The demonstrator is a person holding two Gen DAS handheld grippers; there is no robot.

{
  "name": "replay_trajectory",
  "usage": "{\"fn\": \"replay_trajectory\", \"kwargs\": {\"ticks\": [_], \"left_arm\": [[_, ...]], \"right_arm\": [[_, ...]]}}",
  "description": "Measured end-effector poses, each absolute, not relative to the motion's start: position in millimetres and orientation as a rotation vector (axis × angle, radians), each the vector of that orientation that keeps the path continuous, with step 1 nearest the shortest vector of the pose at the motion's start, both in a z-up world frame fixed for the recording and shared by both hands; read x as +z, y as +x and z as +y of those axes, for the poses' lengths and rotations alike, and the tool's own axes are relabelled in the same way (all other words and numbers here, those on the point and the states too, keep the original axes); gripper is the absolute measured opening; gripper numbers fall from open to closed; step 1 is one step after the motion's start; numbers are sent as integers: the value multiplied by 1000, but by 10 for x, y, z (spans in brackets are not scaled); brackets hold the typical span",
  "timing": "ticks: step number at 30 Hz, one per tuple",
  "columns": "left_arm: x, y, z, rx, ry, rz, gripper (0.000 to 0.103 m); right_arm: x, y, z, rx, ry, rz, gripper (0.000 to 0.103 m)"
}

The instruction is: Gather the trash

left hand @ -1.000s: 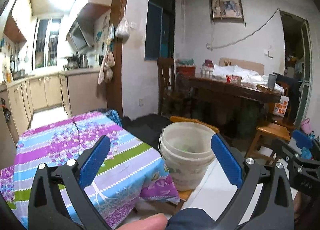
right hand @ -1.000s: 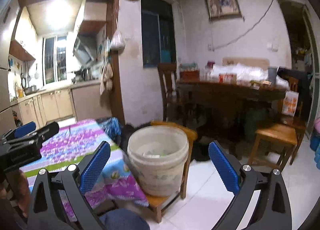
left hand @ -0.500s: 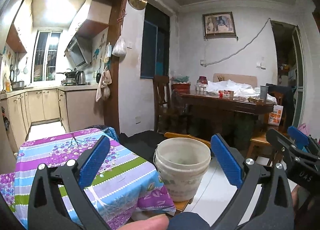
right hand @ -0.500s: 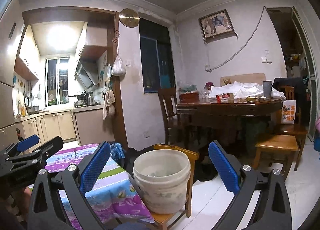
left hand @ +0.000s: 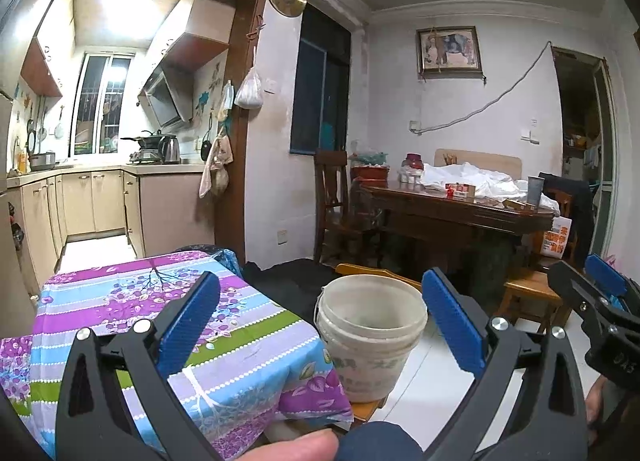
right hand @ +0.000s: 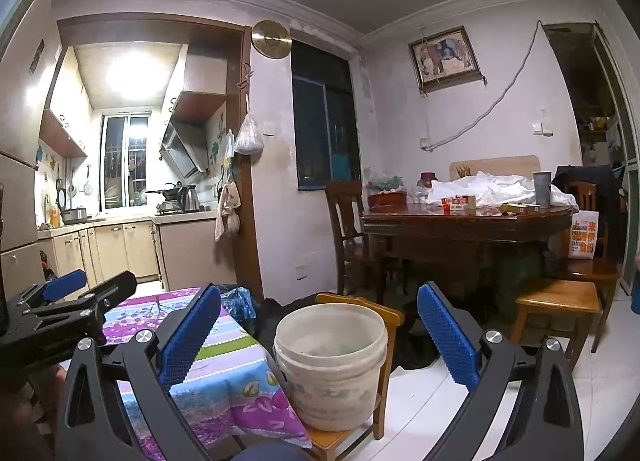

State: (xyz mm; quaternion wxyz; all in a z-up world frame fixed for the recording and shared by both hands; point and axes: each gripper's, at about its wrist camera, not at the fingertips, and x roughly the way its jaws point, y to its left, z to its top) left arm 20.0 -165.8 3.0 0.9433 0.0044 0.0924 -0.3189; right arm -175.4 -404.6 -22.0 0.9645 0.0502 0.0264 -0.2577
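Off-white plastic is what we have for the bucket (left hand: 370, 335), scuffed and with faded print low on its wall. It stands upright on a small wooden chair (right hand: 362, 393), just beside the corner of our cloth-covered counter (left hand: 132, 325); the chair's back rail rises behind the bucket's rim. We cannot make out what lies inside it; only a dim greyish patch shows near the bottom.

Our left hand-held gripper (left hand: 320, 327) hangs in the air short of the bucket with its blue pads (left hand: 188, 329) spread wide apart and nothing between them. From its own camera the bucket sits between the two fingers, though farther off and untouched. Our right hand-held gripper (right hand: 318, 335) is likewise spread wide with nothing in it, and frames the bucket the same way. Each shows at the edge of the other's view: the right one pokes in from the right side of the left camera, the left one from the left side of the right camera.

The counter wears a cloth of purple, blue and green stripes with flower prints, draping over the corner next to the bucket. Beyond the chair lies a white tiled floor (right hand: 436, 397), then a dark wooden dining table (right hand: 464, 227) heaped with white cloth, small boxes and a cup, with wooden chairs round it. To the left a doorway opens on a lit kitchen (left hand: 100, 165) with pale cabinets.
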Motion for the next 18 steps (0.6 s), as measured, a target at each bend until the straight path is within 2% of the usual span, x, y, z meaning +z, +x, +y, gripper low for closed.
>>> {"fn": "replay_trajectory", "kwargs": {"ticks": [18], "left_arm": [[122,192,-1529,-637,3,181,97]], "right_arm": [[-273,-1656,-4116,-532,92,88,98]]}}
